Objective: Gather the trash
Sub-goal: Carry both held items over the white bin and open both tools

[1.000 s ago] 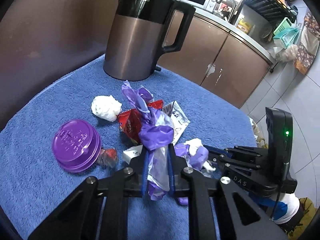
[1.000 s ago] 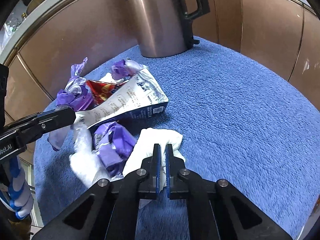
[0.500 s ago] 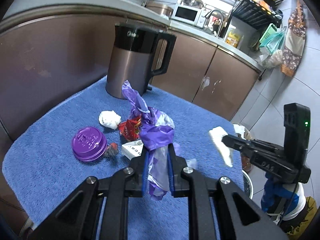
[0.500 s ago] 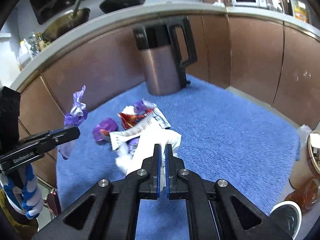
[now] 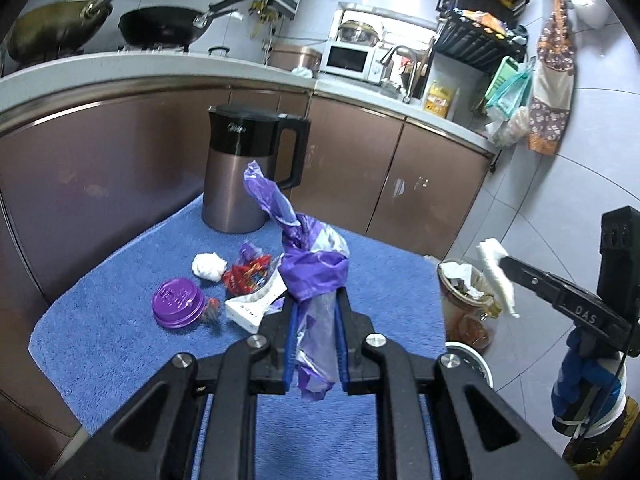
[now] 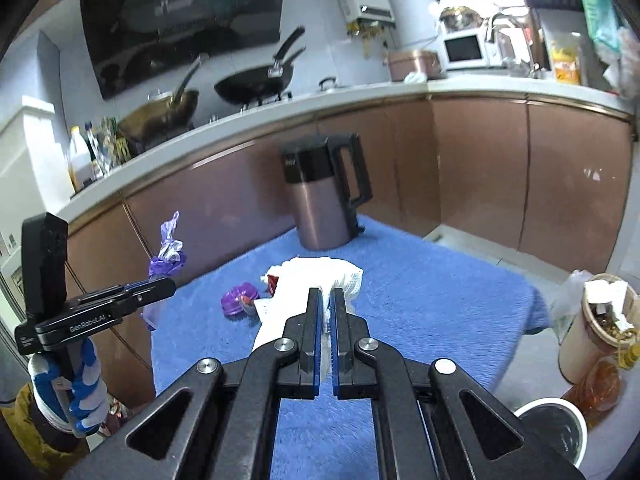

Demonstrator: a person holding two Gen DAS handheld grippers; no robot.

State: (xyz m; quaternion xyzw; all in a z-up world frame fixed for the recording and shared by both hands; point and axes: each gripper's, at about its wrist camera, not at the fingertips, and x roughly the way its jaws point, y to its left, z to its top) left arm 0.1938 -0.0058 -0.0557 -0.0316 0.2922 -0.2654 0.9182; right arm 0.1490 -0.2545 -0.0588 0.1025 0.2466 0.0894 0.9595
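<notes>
left tongs (image 5: pixel 316 316): clamped on purple wrapper (image 5: pixel 308 268) | right tongs (image 6: pixel 327 316): pinching white tissue (image 6: pixel 320 276)

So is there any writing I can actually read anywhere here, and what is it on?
"GenRobot.AI": side of the left claw, seen from the right wrist camera.
"DAS": side of the right claw, seen from the left wrist camera; more letters may be hidden.
Logo on the kettle: too blurred.
Embossing on the purple lid and print on the white wrapper: too small.
</notes>
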